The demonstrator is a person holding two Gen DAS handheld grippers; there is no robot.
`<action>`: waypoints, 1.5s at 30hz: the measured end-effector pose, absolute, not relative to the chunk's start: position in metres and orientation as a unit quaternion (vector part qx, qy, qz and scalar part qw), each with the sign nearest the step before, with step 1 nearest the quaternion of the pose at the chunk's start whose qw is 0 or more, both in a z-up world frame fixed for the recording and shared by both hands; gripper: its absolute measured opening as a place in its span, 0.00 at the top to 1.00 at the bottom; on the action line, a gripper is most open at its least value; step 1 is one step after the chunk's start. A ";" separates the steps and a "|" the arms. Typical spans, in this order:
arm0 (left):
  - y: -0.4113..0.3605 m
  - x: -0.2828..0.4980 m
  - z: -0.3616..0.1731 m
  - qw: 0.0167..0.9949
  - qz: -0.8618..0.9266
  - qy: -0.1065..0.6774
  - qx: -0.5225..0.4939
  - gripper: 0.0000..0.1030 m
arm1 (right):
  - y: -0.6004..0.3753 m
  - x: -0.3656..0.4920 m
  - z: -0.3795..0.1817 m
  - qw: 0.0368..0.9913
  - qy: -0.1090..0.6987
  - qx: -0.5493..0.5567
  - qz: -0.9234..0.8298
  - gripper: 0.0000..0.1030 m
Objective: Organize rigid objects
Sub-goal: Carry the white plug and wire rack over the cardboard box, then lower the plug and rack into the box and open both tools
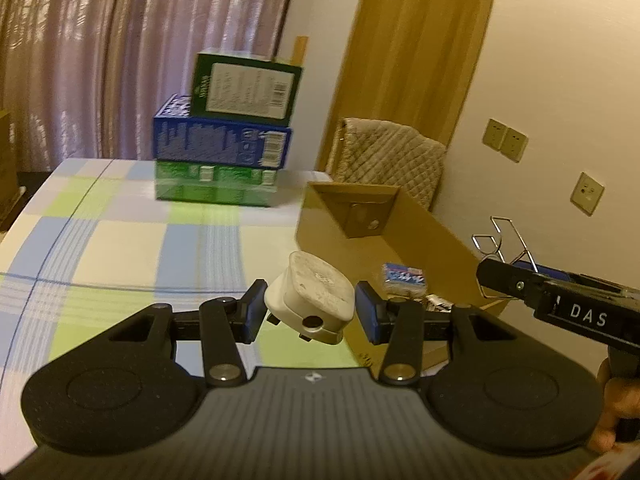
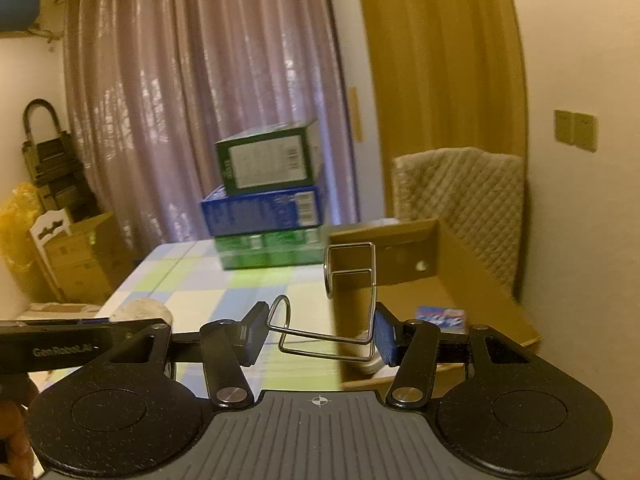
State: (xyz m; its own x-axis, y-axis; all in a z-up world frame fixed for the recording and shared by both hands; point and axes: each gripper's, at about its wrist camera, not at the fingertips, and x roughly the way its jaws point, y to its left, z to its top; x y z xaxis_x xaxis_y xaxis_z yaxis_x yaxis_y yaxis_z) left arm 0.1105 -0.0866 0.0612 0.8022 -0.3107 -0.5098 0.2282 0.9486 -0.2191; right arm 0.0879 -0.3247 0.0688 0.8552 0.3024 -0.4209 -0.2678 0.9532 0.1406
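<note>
Above the checked bench point(image 1: 120, 240), the left gripper point(image 1: 310, 312) clamps a white plug adapter point(image 1: 310, 300) in its jaws; beside it, over the open cardboard box point(image 2: 480, 292) (a small blue packet point(image 2: 440, 317) inside), the right gripper point(image 2: 318, 334) pinches a wire hook point(image 2: 344, 300).

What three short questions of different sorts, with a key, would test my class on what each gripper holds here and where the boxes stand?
1. True or false: the left gripper is empty.
2. What does the right gripper hold?
3. Which box tops the stack: A green, B blue?

Key
1. False: it is shut on a white plug.
2. A bent wire rack, above the open cardboard box.
3. A.
</note>
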 end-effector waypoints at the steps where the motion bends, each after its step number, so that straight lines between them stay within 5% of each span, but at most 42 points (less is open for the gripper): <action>1: -0.091 0.112 0.062 0.946 -0.146 0.280 -0.073 0.59 | -0.330 0.089 0.071 0.963 0.224 0.038 0.143 0.50; 15: -0.161 0.160 0.068 0.936 -0.207 0.282 -0.033 0.59 | -0.388 0.120 0.060 0.960 0.250 0.014 0.122 0.50; 45: -0.241 0.357 -0.003 0.902 -0.245 0.353 0.037 0.59 | -0.382 0.339 -0.021 0.897 0.383 -0.078 0.204 0.50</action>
